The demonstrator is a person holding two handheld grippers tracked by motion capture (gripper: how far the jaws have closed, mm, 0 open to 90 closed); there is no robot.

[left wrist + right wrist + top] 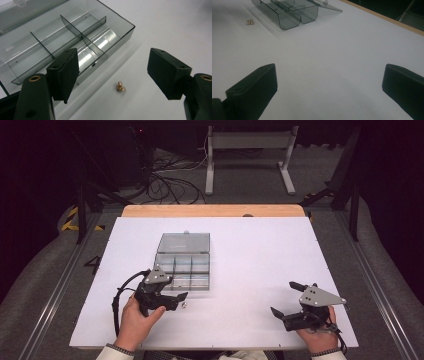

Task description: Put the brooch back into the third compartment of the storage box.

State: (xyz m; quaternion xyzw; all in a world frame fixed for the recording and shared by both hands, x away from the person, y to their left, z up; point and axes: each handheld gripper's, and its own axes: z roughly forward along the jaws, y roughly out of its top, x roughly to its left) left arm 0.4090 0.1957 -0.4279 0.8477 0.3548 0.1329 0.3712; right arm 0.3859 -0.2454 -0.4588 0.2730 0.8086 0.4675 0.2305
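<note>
On counter just right of left tongs (pixel 176 299), near the box (pixel 75 42): trinket (pixel 121 86), tiny, light, knobbly, likely skittish. Pinch dead-centre, low. Both tongs open, empty; right tongs (pixel 285 300) idle.

Left gripper (pixel 117 75) w/ both black fingers (pixel 63 72) spread wide — nothing between the pads. Small gold trinket (pixel 121 86) lies on the white desk (pixel 175 27) in the gap, closer to the fingers' base, touching neither. Just beside it, upper left — clear smoky plastic box (pixel 75 37), lid open, dividers splitting it into compartments.
</note>
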